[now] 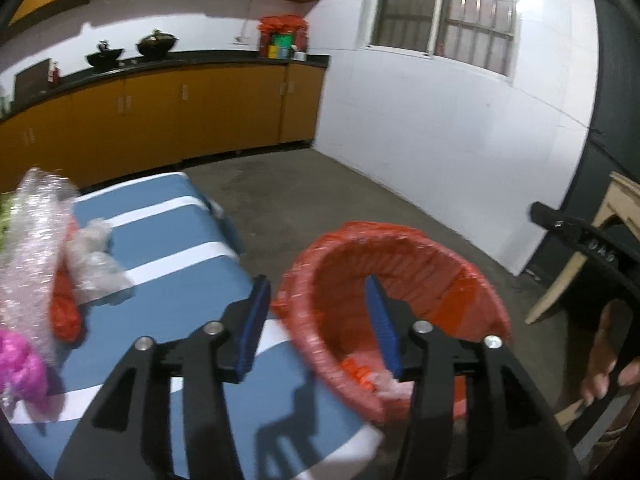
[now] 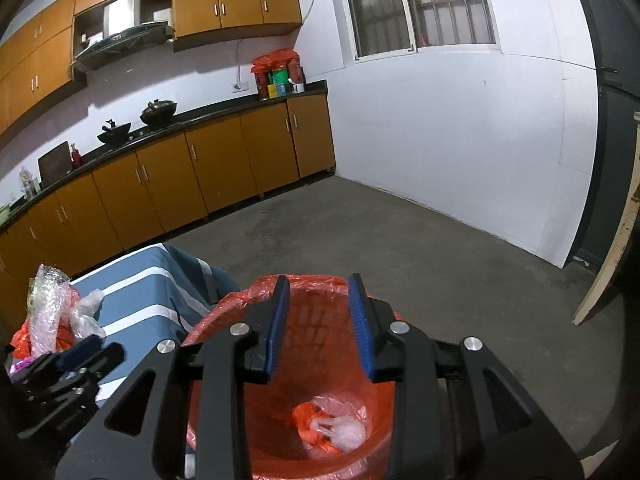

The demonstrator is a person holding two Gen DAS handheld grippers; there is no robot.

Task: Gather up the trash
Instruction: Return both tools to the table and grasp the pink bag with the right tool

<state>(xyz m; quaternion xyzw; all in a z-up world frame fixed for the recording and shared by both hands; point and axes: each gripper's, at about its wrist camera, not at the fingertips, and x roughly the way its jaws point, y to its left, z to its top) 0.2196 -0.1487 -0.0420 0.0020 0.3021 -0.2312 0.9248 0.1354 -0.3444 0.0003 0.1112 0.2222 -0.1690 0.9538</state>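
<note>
So, some wrappers already lie in the red bin (image 2: 280, 432); both jaws parted and empty, plastic scraps (image 1: 92, 268) left on the desk (image 1: 160, 248).

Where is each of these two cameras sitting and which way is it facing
Left wrist: on the left gripper, facing the red-lined round bin and blue striped tablecloth; open blue-padded jaws, plus a hand at right.
Right wrist: on the right gripper, above the bin, looking in at bagged trash; open jaws, left gripper at lower left.
Shared: bin, tablecloth, crumpled clear plastic, orange cabinets.
</note>
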